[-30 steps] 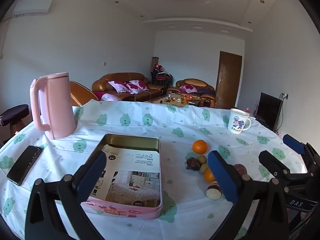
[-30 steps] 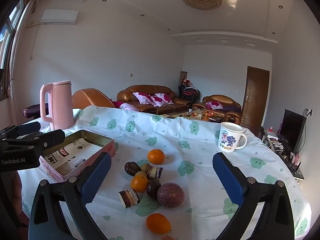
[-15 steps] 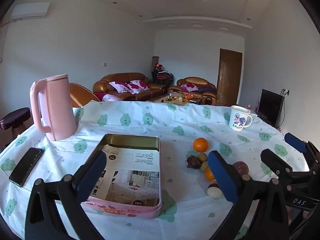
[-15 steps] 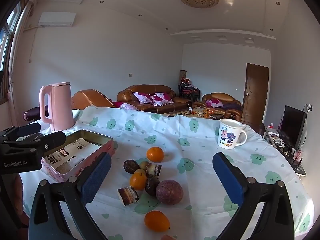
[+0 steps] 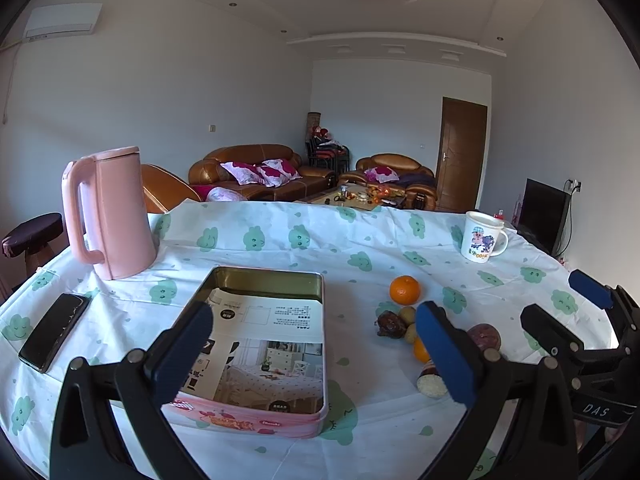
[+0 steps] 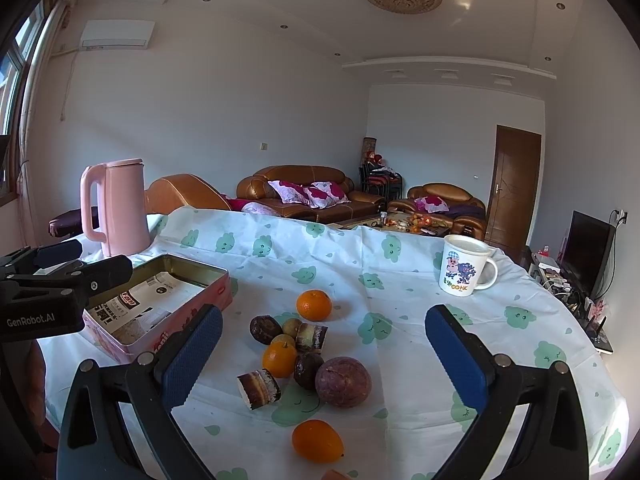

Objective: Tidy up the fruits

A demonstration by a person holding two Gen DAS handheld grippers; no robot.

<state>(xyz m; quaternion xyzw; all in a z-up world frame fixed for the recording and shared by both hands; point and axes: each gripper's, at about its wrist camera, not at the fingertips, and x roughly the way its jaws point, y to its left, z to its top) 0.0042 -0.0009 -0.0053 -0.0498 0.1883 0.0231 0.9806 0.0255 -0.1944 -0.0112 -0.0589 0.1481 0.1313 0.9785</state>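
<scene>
From the left wrist, the left gripper (image 5: 312, 344) stood wide open with nothing between its blue pads, poised above the near end of the pink tin (image 5: 256, 420), which lay on the cloud-print tablecloth (image 5: 360, 240) with a printed leaflet inside. A pink kettle (image 5: 110, 212) stood at the far left, a black phone (image 5: 54, 330) lay flat nearer, and a cartoon mug (image 5: 482, 236) sat far right. The fruit cluster (image 5: 404, 320) lay right of the tin, partly hidden behind the right finger.

From the right wrist, the right gripper (image 6: 324, 356) was likewise fully spread and empty, framing the fruit: a round orange (image 6: 314, 304), a large purple passion fruit (image 6: 343, 375), a cut sugarcane piece (image 6: 259, 388), possibly, and an oval orange fruit (image 6: 317, 441) nearest.
</scene>
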